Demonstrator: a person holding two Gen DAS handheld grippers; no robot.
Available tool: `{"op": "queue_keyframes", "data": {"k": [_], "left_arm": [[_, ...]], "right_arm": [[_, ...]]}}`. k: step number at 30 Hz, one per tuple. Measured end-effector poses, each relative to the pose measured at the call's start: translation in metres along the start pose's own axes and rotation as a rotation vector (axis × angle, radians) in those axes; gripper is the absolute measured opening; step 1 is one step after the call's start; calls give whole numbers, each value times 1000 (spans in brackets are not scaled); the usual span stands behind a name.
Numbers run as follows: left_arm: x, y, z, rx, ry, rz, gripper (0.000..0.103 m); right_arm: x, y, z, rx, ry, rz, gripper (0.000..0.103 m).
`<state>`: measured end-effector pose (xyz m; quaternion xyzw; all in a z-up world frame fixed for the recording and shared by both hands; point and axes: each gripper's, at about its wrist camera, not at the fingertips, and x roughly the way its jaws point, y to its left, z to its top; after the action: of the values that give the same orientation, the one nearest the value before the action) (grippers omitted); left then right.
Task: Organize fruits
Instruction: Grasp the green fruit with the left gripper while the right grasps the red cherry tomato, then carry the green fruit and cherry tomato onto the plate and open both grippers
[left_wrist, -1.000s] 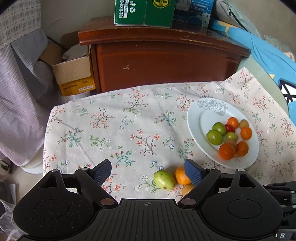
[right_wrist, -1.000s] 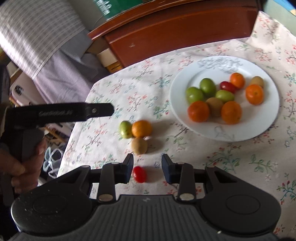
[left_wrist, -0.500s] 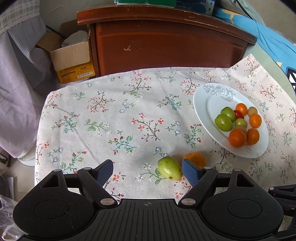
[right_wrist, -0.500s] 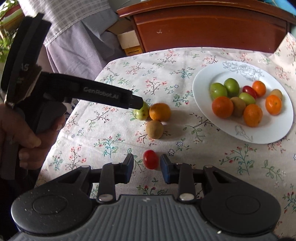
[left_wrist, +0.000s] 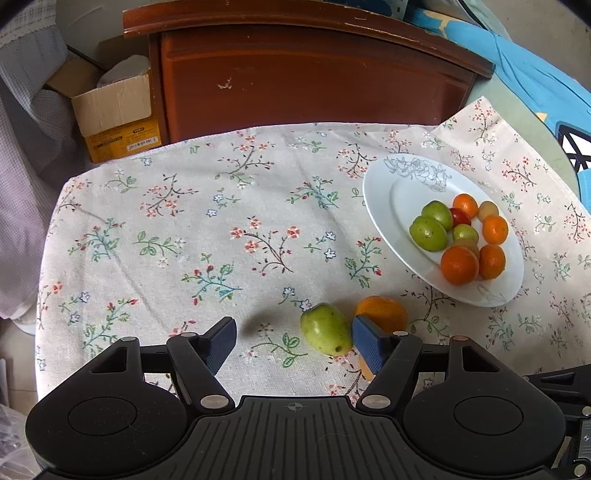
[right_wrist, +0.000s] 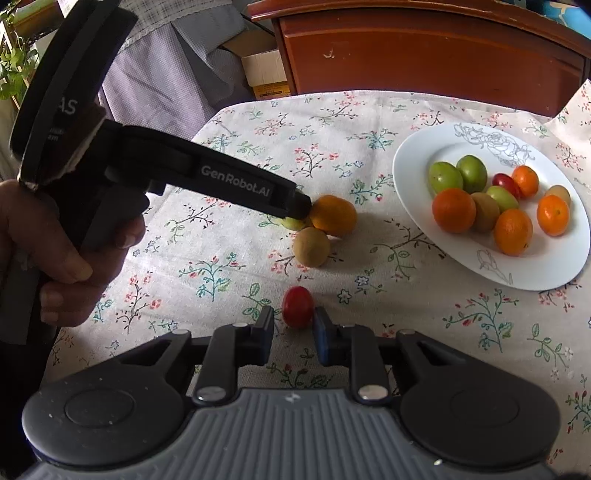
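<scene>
A green fruit (left_wrist: 325, 328) lies on the floral cloth between the fingers of my left gripper (left_wrist: 293, 339). Its jaws are closing: the right pad is against the fruit, the left pad stands well off. An orange (left_wrist: 382, 314) sits just behind the right finger. In the right wrist view the left gripper (right_wrist: 303, 206) points at the green fruit (right_wrist: 291, 223), the orange (right_wrist: 332, 216) and a brown fruit (right_wrist: 312, 246). My right gripper (right_wrist: 293, 328) is closing around a small red tomato (right_wrist: 297, 306) at its tips, with a thin gap on the left side. The white plate (right_wrist: 554, 273) holds several fruits.
The plate (left_wrist: 376, 206) lies at the right of the cloth. A wooden cabinet (left_wrist: 314, 81) stands behind the table, with a cardboard box (left_wrist: 114, 110) to its left. A hand (right_wrist: 66, 240) holds the left gripper's grip. Blue fabric (left_wrist: 535, 85) lies at the far right.
The left gripper came down closer to the green fruit and its jaws narrowed. The right gripper rolled level, and its jaws narrowed around the red tomato.
</scene>
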<state>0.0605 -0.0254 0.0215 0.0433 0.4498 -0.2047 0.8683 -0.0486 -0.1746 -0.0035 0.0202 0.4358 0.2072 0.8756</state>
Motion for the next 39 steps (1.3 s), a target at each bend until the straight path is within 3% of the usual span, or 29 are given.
{"op": "queue_keyframes", "data": {"k": [15,39], "left_arm": [[4,-7,-4,38,-12,11,32],[-3,-2,0,-4,-29,7,30]], "right_arm": [[1,-2,1,10,-9,-5,18],[-6,-10,6,77,-30,-3,17]]}}
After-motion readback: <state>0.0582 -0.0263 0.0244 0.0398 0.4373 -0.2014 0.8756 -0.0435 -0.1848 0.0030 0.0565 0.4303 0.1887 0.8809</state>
